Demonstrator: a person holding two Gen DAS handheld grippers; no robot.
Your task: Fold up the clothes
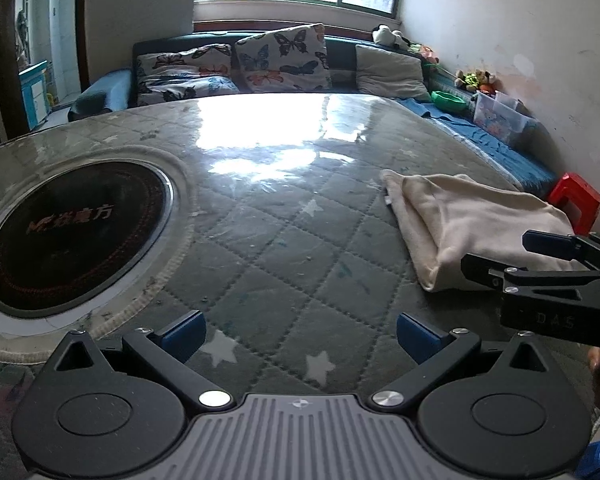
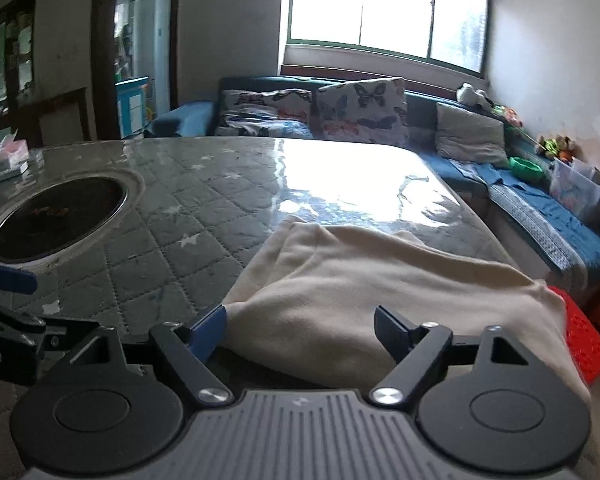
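A cream garment (image 1: 472,224) lies folded on the right side of the quilted, plastic-covered table (image 1: 268,216); it also shows in the right wrist view (image 2: 364,284). My left gripper (image 1: 300,338) is open and empty, hovering over bare table to the left of the garment. My right gripper (image 2: 300,330) is open, its jaws apart just above the garment's near edge, not gripping it. The right gripper also shows in the left wrist view (image 1: 500,258) at the right edge, over the garment's near corner.
A round black induction cooktop (image 1: 72,236) is set into the table at the left. A sofa with butterfly cushions (image 1: 284,58) stands behind the table. A red plastic stool (image 1: 576,200) stands off the table's right edge. A tissue box (image 2: 8,156) sits far left.
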